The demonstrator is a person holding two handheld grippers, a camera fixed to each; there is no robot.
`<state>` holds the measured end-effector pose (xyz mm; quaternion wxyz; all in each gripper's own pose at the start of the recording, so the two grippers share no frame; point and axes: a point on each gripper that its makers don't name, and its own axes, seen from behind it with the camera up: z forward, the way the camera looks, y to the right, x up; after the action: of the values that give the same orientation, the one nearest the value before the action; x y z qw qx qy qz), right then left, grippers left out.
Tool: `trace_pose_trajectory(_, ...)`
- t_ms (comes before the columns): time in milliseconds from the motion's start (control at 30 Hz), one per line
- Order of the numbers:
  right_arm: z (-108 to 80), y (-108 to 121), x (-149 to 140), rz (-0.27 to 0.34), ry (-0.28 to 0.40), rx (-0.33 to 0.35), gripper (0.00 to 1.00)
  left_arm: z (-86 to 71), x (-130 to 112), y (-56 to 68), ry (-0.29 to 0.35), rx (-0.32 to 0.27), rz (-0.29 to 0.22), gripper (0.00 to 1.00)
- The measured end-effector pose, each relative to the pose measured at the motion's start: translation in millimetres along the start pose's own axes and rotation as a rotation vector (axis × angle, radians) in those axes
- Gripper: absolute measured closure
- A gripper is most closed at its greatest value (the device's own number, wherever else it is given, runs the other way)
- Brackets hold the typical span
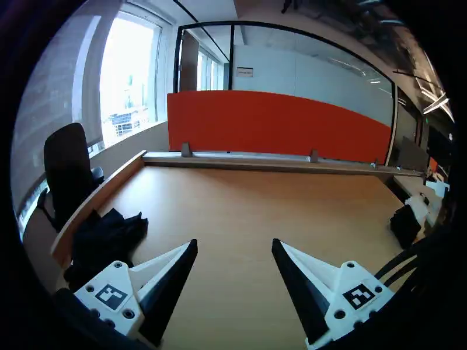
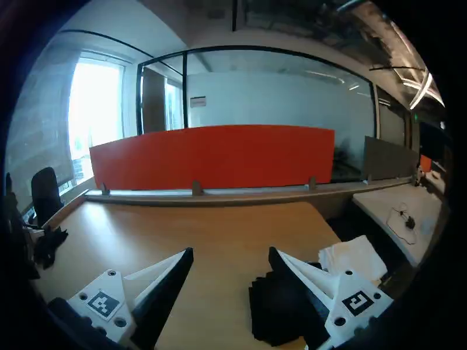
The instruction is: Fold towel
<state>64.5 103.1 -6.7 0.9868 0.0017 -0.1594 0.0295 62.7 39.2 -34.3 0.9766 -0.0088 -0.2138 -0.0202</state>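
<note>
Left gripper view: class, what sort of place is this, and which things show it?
Probably an open-plan office: a long wooden desk, an orange divider screen along its far edge, a black office chair by the window.

Found a dark towel (image 1: 111, 236) crumpled in a loose heap by the desk's (image 1: 251, 198) left edge.

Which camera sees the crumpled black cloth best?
The left gripper view: the crumpled black cloth lies big and close, near the left edge of the table. The right gripper view shows it small and far off at the left.
</note>
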Motion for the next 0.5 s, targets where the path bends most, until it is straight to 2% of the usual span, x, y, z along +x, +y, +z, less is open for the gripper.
trace_pose_trajectory(200, -4.0, -5.3, 25.3, -0.025, 0.095, -0.026, 0.0, -3.5, 22.6, -7.9, 0.08, 0.027, -0.018, 0.06)
trace_pose_trajectory(500, -6.8, -18.4, 42.7, -0.068, 0.153, -0.039, 0.0, -7.5, 44.8, -8.9, 0.15, 0.03, 0.003, 0.06)
